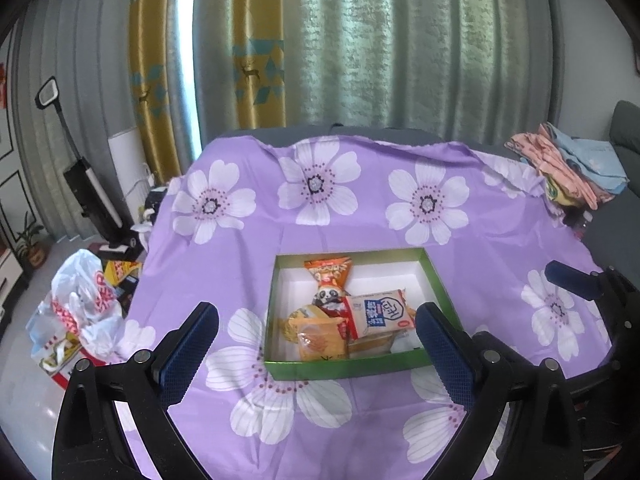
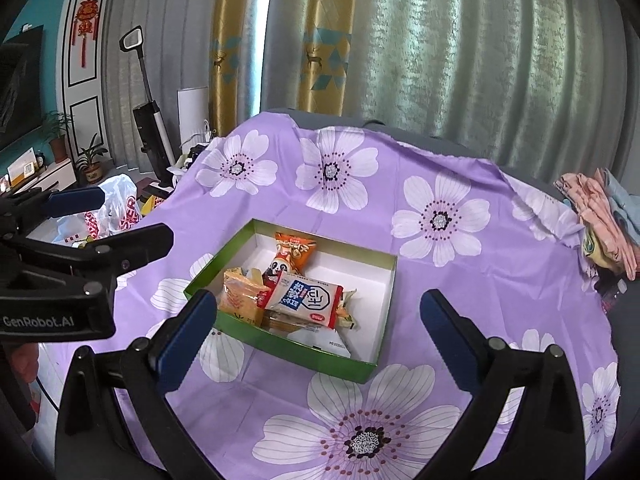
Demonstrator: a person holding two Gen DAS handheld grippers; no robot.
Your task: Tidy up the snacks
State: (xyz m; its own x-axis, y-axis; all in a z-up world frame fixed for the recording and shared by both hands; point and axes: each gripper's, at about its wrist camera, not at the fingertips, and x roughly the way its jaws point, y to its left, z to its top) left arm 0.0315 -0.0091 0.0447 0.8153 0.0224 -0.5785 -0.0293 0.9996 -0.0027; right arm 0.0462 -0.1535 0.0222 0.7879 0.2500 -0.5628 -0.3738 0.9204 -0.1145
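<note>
- Left wrist: my left gripper (image 1: 316, 336) hangs released and empty above the near wall of the green box (image 1: 344, 368), where the snack packets (image 1: 376, 312) sit heaped, presumably gathered to clear the purple cloth (image 1: 248, 248).
- Right wrist: my right gripper (image 2: 316, 324) is also spread, holding nothing, just short of the box.

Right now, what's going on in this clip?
A person holds two handheld grippers above a table with a purple flowered cloth. The left gripper and right gripper are both open and hold nothing. Between them sits a green box with the snack packets inside, among them an orange packet and a white packet. No snacks lie loose on the cloth.
</note>
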